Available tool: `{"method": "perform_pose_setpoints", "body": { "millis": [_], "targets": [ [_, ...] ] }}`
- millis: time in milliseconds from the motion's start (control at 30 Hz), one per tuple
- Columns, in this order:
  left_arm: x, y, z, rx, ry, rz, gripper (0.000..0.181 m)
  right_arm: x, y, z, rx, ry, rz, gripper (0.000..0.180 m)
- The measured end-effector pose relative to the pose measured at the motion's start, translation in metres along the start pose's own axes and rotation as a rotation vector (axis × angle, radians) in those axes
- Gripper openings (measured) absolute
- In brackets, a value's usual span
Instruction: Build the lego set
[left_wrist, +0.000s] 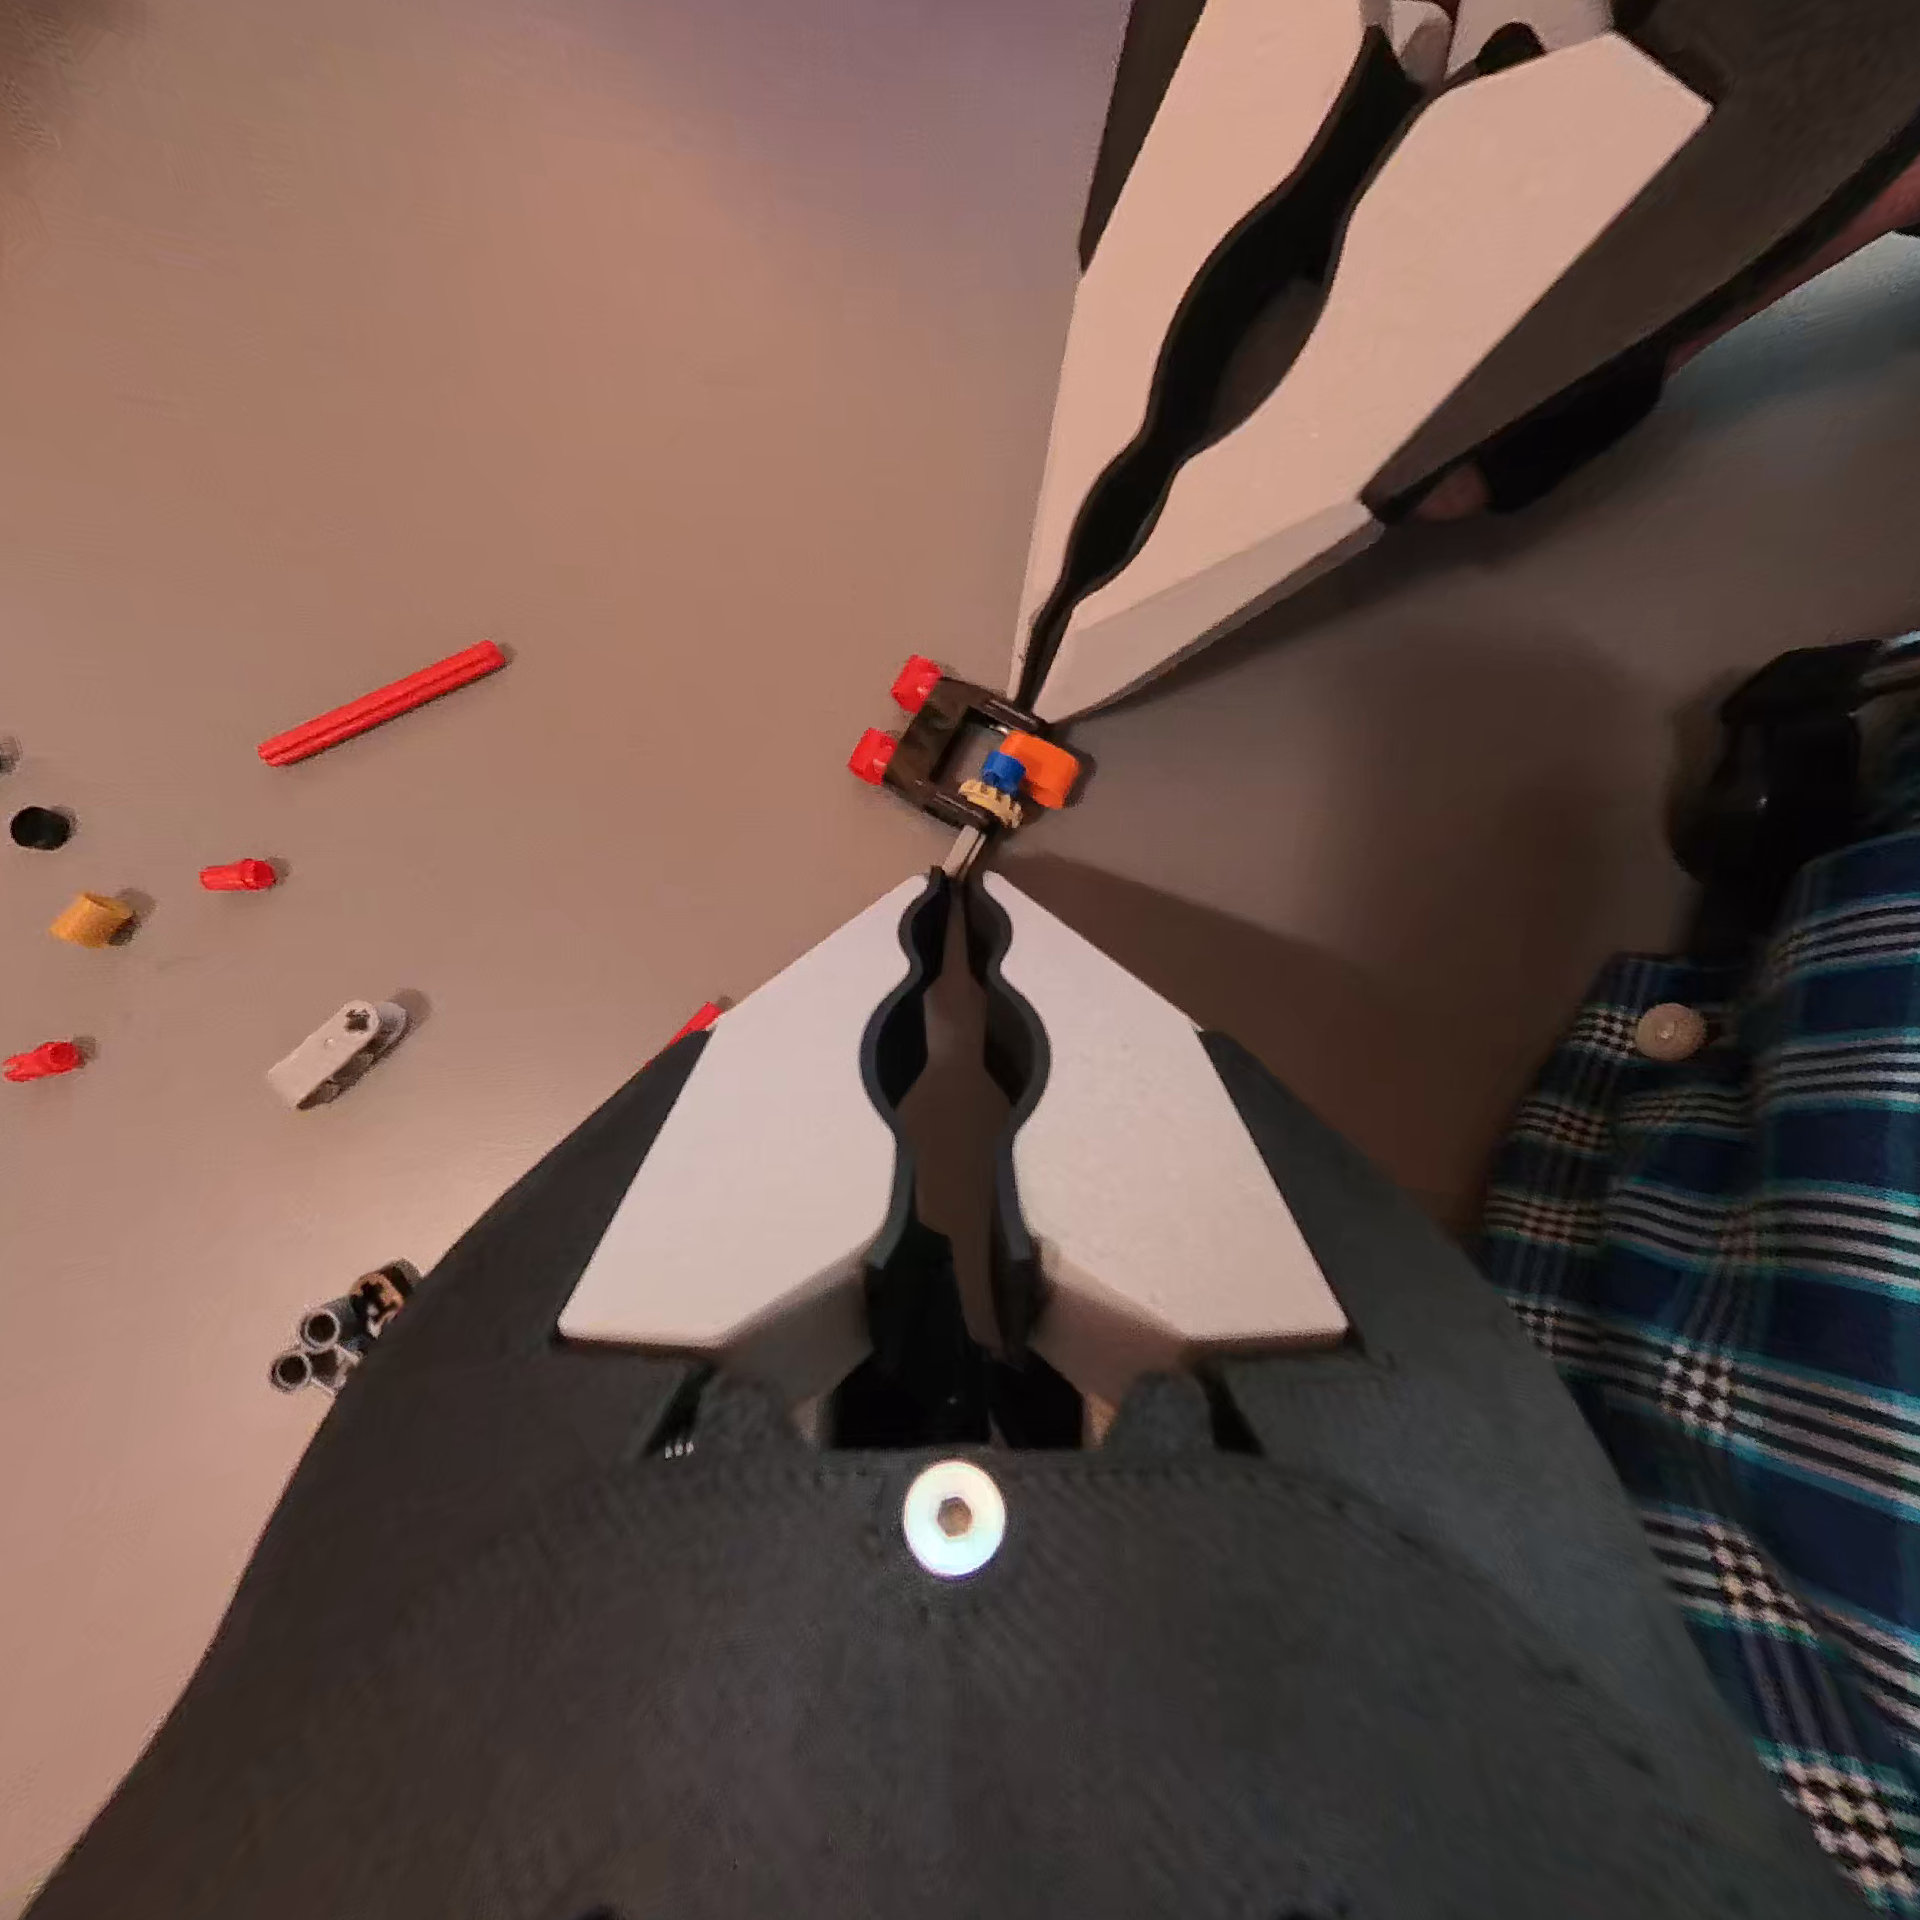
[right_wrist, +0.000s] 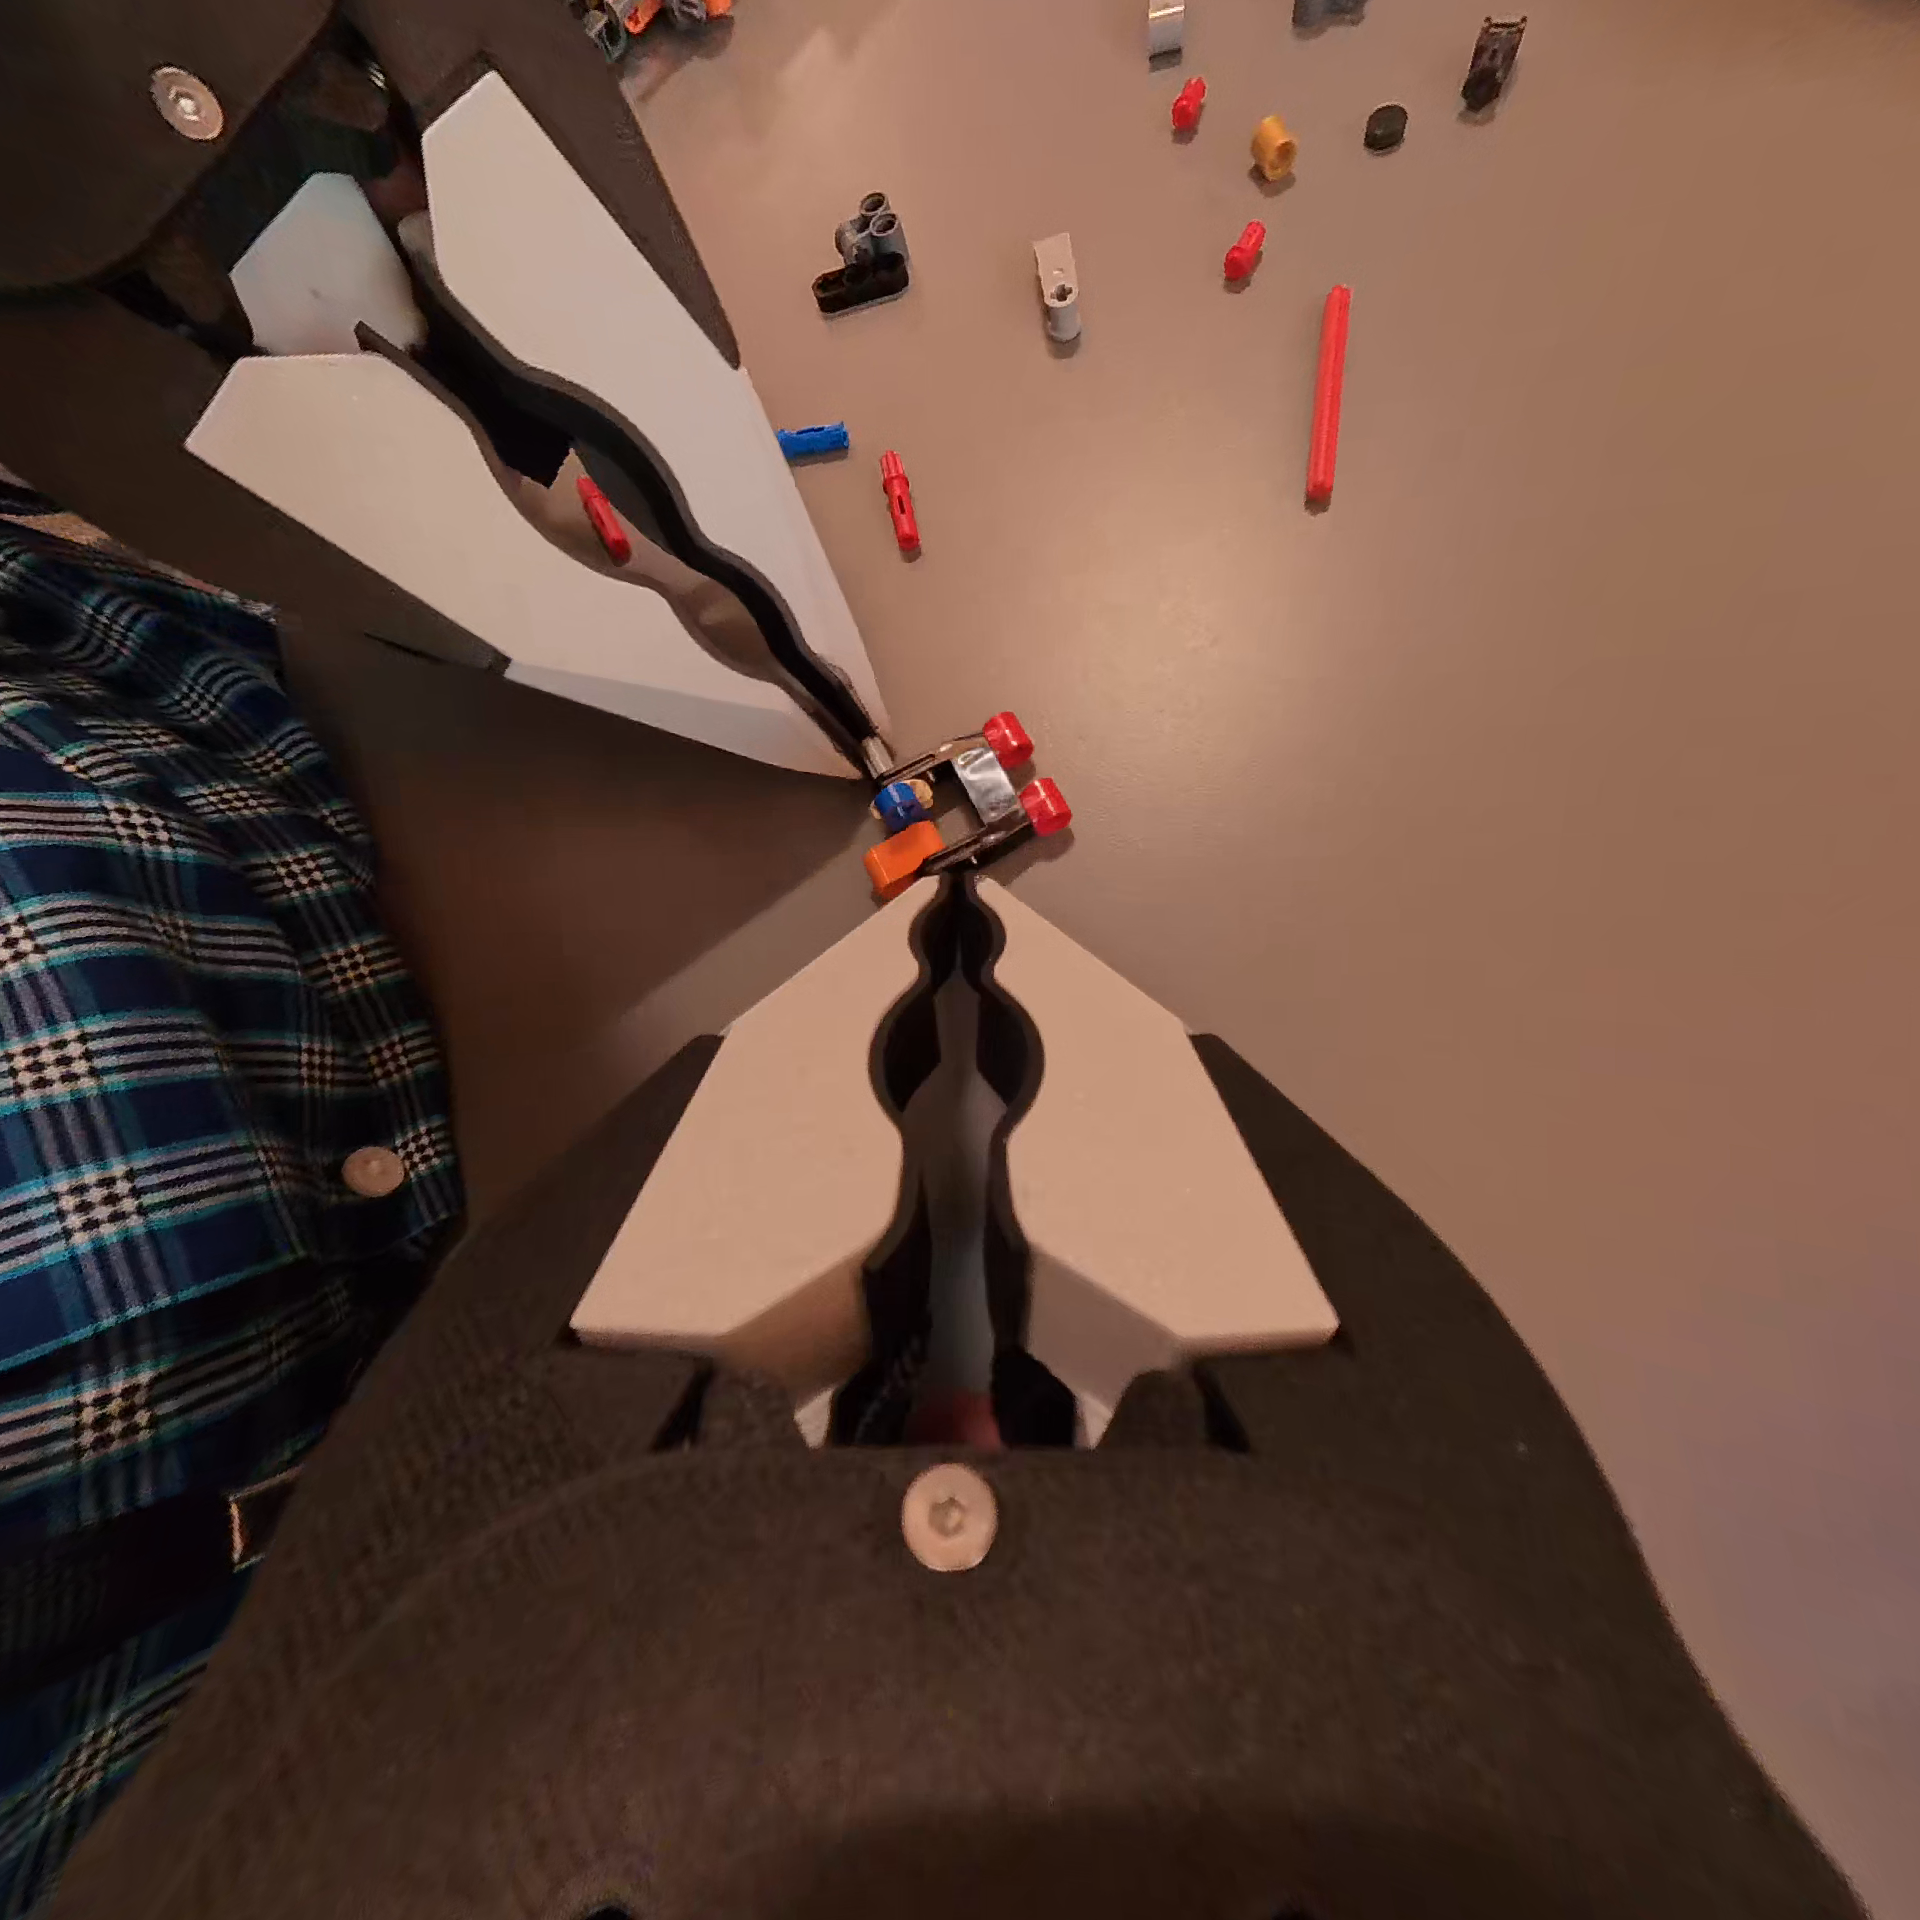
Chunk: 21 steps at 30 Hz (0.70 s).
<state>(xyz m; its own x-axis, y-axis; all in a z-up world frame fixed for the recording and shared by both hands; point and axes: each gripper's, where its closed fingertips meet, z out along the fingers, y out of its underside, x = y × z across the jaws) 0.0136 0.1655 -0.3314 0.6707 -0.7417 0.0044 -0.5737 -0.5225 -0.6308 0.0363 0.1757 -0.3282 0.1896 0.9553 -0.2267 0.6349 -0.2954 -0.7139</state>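
Both claws pinched tight: my left claw (left_wrist: 958, 878) nips the grey axle (left_wrist: 964, 852) poking from the small black frame assembly (left_wrist: 961, 750), my right claw (right_wrist: 964, 881) grips its opposite edge, just above the tabletop (left_wrist: 520, 364). Early days, I'd say: the long red axle (right_wrist: 1328, 395), red pins and grey connectors lie loose. The frame's underside is hidden.

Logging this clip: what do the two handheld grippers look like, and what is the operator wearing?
Both the left gripper and right gripper have black textured bodies, white wedge-shaped fingers with wavy black pads, and a silver screw. The person wears a blue-teal plaid shirt with buttons.
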Motion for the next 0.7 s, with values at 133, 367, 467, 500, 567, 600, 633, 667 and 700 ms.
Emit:
{"method": "perform_pose_setpoints", "body": {
  "millis": [133,367,467,500,567,600,633,667,700],
  "targets": [
    [-0.004,-0.001,0.001,0.012,0.009,-0.001,0.002,-0.004,0.000,0.001,-0.001,-0.001,-0.018,0.000],
    [-0.006,-0.002,0.000,0.038,0.061,-0.052,0.005,-0.008,0.000,-0.001,0.008,-0.013,-0.023,0.000],
    [-0.004,-0.005,-0.004,0.070,0.077,-0.087,0.010,-0.006,-0.001,-0.006,0.033,-0.014,-0.001,0.000],
    [-0.004,-0.007,-0.006,0.083,0.080,-0.099,0.011,-0.004,-0.002,-0.008,0.044,-0.010,0.007,0.000],
    [-0.004,-0.012,-0.007,0.100,0.086,-0.131,0.018,0.001,-0.004,-0.010,0.062,0.006,0.009,0.000],
    [-0.004,-0.016,-0.008,0.116,0.088,-0.151,0.019,0.003,-0.006,-0.011,0.068,0.013,0.007,0.001],
    [-0.004,-0.019,-0.008,0.128,0.092,-0.169,0.020,0.004,-0.007,-0.010,0.070,0.019,0.004,0.003],
    [-0.003,-0.022,-0.008,0.139,0.101,-0.181,0.022,0.005,-0.007,-0.009,0.069,0.019,-0.001,0.004],
    [-0.002,-0.024,-0.009,0.151,0.104,-0.188,0.022,0.004,-0.008,-0.008,0.069,0.017,-0.007,0.004]
  ]
}}
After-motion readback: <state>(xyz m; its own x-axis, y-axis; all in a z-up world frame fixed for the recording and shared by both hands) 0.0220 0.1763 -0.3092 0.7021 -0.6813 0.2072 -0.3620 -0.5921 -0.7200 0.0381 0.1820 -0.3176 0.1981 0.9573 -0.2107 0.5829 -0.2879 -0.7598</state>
